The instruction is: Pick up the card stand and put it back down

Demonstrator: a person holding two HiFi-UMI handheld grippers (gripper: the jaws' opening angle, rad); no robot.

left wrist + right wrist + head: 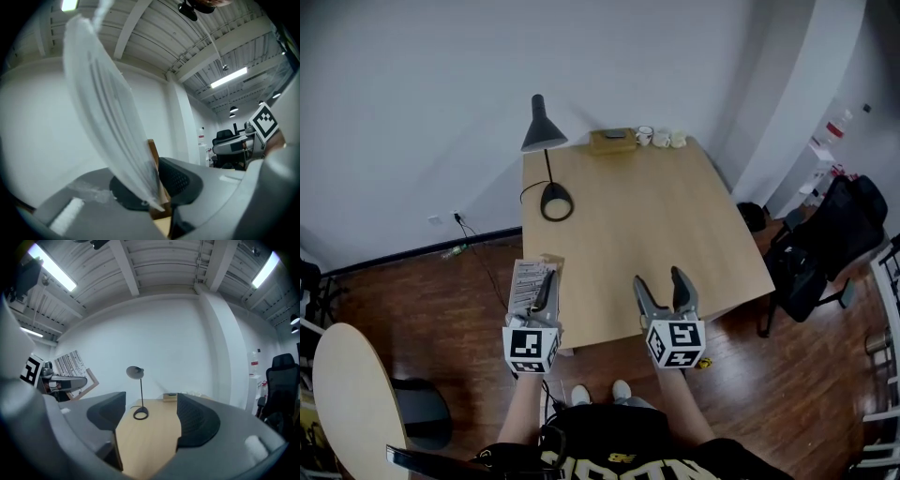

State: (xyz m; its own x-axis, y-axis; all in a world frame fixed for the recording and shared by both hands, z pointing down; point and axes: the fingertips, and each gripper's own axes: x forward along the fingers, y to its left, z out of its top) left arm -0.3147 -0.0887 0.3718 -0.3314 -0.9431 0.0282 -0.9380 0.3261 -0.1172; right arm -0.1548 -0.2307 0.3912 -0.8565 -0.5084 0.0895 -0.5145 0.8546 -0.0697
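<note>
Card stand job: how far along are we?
Done: pick-up. The clear acrylic card stand with wooden base is clamped in the left gripper, held above the light wooden table's edge. The right gripper is open, empty. Left: setting the stand back down.

Card stand blurred, print unreadable; far-edge items too small.

I see a smooth matt pale-wood table, matt black lamp far left, glossy dark wood floor, clear glossy plastic card stand near left, wood-edged.
</note>
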